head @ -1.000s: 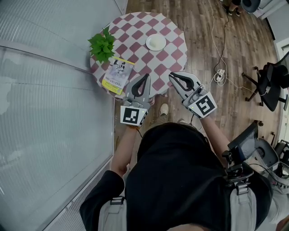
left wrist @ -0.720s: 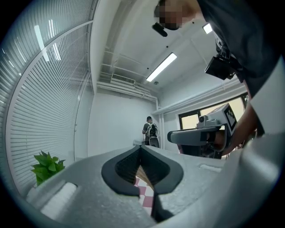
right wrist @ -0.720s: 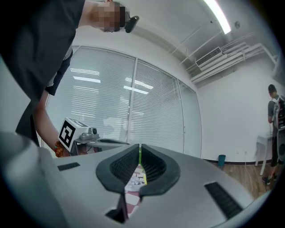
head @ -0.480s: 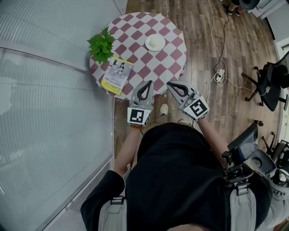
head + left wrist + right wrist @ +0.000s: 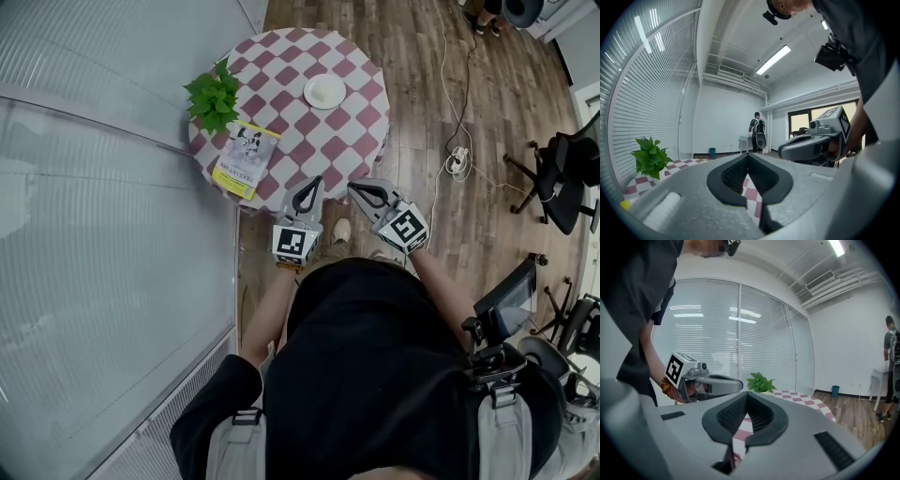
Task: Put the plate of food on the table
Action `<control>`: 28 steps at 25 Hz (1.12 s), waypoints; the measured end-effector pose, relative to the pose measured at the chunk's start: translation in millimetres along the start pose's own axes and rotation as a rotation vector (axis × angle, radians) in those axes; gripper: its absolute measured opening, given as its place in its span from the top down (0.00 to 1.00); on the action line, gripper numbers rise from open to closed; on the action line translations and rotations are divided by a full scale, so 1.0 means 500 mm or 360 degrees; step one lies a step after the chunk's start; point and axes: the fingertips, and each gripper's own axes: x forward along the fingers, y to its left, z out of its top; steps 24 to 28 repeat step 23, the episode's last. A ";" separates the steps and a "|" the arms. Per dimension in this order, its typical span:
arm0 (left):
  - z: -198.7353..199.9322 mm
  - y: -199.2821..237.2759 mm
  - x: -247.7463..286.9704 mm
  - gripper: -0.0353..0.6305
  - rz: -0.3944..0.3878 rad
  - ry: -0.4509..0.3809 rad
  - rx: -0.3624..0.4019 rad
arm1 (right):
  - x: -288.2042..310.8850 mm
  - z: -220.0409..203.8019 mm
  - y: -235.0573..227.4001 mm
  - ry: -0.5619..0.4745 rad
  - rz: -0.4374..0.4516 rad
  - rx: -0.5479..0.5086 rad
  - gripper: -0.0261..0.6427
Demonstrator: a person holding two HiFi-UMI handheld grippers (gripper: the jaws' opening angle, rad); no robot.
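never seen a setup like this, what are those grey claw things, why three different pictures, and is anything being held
A person stands holding two hand tools: a left gripper and a right gripper. The marked cubes on them are part of the tools. The top-down picture comes from a camera on the person's head. The other two come from cameras riding on each gripper, looking along its own jaws. In both, the jaws are closed together with nothing between them, so nothing is held. On the round checkered table are a white plate, a potted plant and a booklet.
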 end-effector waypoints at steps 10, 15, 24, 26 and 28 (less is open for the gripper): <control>-0.008 -0.001 0.003 0.94 -0.0003 -0.0003 -0.0020 | 0.002 -0.007 0.002 0.0032 0.0017 0.0004 0.95; -0.008 0.002 0.005 0.94 -0.0002 0.0008 -0.0020 | 0.002 -0.008 -0.002 0.0033 0.0010 -0.0001 0.95; -0.003 0.003 0.009 0.94 -0.0009 -0.0004 -0.0022 | 0.001 -0.008 -0.003 0.0034 0.0007 0.0005 0.95; -0.003 0.003 0.009 0.94 -0.0009 -0.0004 -0.0022 | 0.001 -0.008 -0.003 0.0034 0.0007 0.0005 0.95; -0.003 0.003 0.009 0.94 -0.0009 -0.0004 -0.0022 | 0.001 -0.008 -0.003 0.0034 0.0007 0.0005 0.95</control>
